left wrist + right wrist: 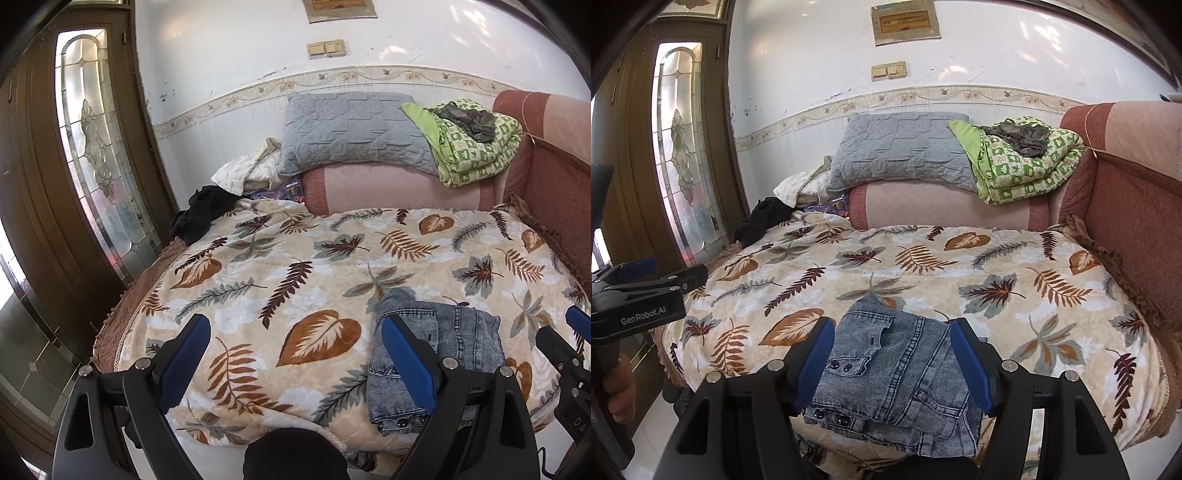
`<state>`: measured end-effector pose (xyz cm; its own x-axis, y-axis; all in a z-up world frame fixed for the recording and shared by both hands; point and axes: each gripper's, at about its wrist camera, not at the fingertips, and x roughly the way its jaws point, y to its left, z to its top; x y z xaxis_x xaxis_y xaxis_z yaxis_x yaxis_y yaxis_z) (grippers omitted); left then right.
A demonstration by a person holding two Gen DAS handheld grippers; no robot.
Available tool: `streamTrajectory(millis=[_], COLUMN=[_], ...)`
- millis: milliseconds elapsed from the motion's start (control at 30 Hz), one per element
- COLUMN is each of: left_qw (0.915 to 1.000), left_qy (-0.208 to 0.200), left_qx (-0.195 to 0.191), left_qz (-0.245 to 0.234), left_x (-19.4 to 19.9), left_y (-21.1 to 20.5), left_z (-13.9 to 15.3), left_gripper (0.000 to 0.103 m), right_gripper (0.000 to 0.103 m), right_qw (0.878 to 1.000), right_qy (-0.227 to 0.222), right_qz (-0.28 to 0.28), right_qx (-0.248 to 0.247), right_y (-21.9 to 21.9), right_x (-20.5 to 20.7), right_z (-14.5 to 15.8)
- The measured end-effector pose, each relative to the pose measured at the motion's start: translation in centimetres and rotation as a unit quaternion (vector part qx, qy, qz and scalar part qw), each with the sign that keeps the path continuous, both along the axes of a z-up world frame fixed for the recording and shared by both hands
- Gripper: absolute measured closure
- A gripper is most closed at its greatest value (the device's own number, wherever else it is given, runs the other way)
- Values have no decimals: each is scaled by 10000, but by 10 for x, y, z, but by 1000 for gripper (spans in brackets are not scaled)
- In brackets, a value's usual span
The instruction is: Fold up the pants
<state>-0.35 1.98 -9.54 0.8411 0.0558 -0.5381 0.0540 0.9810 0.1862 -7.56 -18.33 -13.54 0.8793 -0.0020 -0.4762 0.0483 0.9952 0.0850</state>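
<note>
The pants [894, 380], grey-blue denim, lie folded in a compact bundle near the front edge of the leaf-print blanket [960, 258] on the bed. The right gripper [893, 360] stands above them with its jaws apart, one blue finger on each side of the bundle, not pressing it. The left gripper [295, 354] is also apart, over bare blanket just left of the pants. A grey pillow [351, 129] lies at the back.
</note>
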Motion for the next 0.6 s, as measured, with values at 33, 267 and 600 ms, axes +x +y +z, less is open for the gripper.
streamTrajectory(millis=[33, 267, 600], left_qw=[10000, 9998, 9995], left_qy=[5, 48, 188], left_qx=[28, 109, 89], left_qz=[-28, -172, -224], left_x=[0, 4, 12], left_y=[-3, -16, -19], left_z=[0, -3, -12], left_gripper=[9, 9, 9], right_gripper=[34, 34, 34], right_qw=[10000, 9998, 9997], right_qy=[-5, 3, 119], right_qz=[-17, -92, -105], right_qx=[25, 155, 209], right_y=[-3, -15, -19], right_x=[0, 3, 11], right_z=[0, -3, -12])
